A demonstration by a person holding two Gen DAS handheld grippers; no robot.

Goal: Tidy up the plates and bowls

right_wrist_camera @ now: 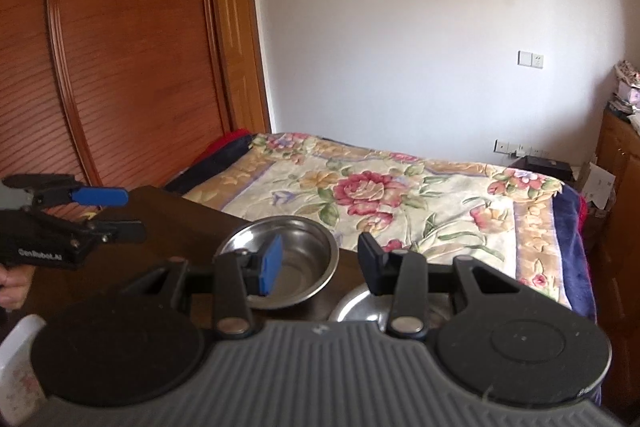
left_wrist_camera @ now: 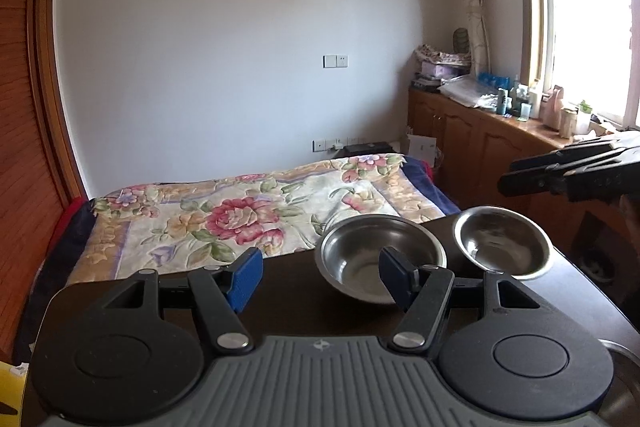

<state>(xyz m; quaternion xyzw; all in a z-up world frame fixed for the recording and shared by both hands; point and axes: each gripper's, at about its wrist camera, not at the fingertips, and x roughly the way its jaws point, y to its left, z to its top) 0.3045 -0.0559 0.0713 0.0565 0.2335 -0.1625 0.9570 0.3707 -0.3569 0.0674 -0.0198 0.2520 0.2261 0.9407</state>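
Left wrist view: the left tool (left_wrist_camera: 322, 277) is seen spread wide above a dark worktop (left_wrist_camera: 288, 291), with nothing held between its blue pads (left_wrist_camera: 245, 277). 2 steel bowls are set on the worktop near its far edge: a larger bowl (left_wrist_camera: 376, 259) just ahead of the right finger, and a smaller bowl (left_wrist_camera: 502, 241) just beside it to the right, tilted. The right tool (left_wrist_camera: 560, 173) is seen above them at the right edge.

In the right wrist view the right tool (right_wrist_camera: 320, 263) is likewise held wide open and empty. 1 bowl (right_wrist_camera: 288, 267) is seen ahead of its left finger, another (right_wrist_camera: 360, 305) below, partly hidden. A floral bed (right_wrist_camera: 380, 195) lies beyond.
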